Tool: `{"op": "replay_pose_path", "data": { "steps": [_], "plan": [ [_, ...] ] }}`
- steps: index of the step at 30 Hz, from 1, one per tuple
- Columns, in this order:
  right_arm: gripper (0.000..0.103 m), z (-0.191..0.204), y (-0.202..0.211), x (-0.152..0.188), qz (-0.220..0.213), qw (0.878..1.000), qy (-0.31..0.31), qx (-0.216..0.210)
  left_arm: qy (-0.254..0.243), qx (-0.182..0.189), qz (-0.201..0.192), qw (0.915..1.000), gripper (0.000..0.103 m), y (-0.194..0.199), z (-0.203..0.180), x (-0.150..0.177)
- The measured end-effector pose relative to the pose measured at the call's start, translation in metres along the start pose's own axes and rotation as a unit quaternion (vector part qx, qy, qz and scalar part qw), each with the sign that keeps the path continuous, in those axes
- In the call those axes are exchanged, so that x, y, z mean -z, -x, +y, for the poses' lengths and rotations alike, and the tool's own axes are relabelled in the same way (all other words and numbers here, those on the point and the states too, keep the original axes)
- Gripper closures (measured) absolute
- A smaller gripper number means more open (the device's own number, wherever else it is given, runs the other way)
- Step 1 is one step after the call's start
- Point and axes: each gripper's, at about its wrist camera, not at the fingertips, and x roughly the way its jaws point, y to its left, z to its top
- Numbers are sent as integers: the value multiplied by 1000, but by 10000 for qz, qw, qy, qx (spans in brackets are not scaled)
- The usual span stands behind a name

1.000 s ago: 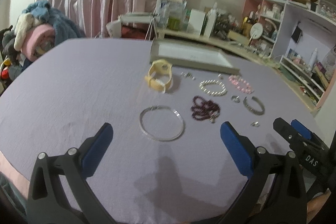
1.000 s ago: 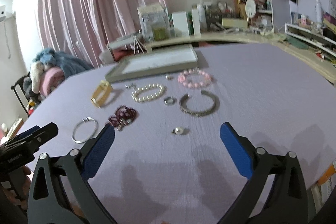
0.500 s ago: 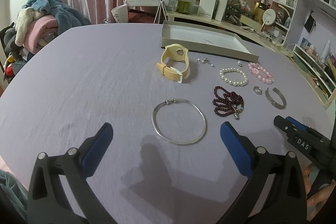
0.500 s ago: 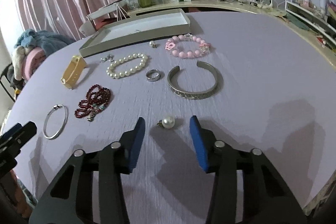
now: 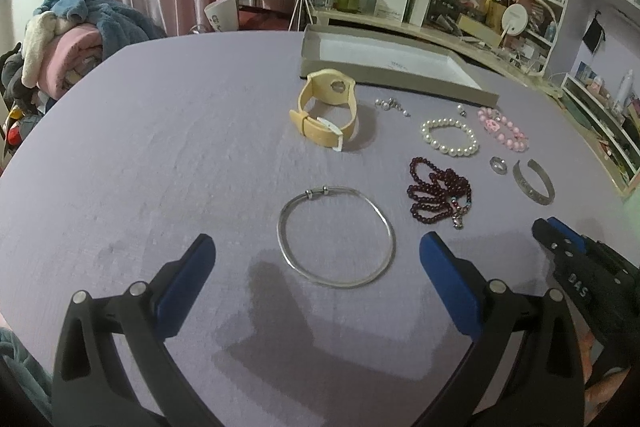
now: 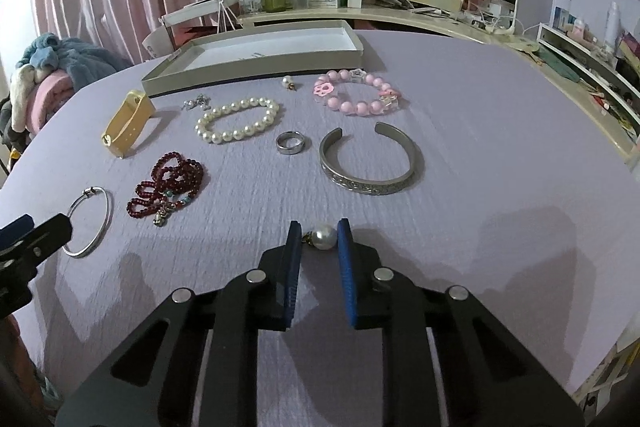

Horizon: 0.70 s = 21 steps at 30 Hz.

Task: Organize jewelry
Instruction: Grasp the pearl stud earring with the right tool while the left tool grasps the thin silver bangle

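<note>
The right gripper (image 6: 319,235) has its 2 pads nearly together around the pearl (image 6: 324,236) on the bench (image 6: 480,147). The left gripper (image 5: 316,255) is spread wide before the bangle (image 5: 336,235).

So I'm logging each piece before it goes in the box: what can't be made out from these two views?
- pearl earring: right wrist view shows it between the right gripper fingers; contact unclear, and the right gripper hides it in the left view.
- small charms: too small in both views.
- cuff bracelet engraving: too blurred.
- box floor: near wall hides part.
</note>
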Motion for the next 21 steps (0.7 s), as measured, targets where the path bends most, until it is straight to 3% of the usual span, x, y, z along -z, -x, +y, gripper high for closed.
{"op": "replay_pose_path", "data": {
  "steps": [8, 16, 21],
  "plan": [
    [87, -6, 1, 1, -9, 9998, -110, -135, 99, -58, 278, 9995, 2, -17, -3, -3],
    [87, -11, 2, 1, -36, 9997, -153, -181, 25, -360, 378, 9986, 20, -29, -13, -7],
    [87, -12, 3, 1, -52, 9997, -164, -179, -111, -474, 387, 9981, 21, -31, -21, -7]
  ]
}}
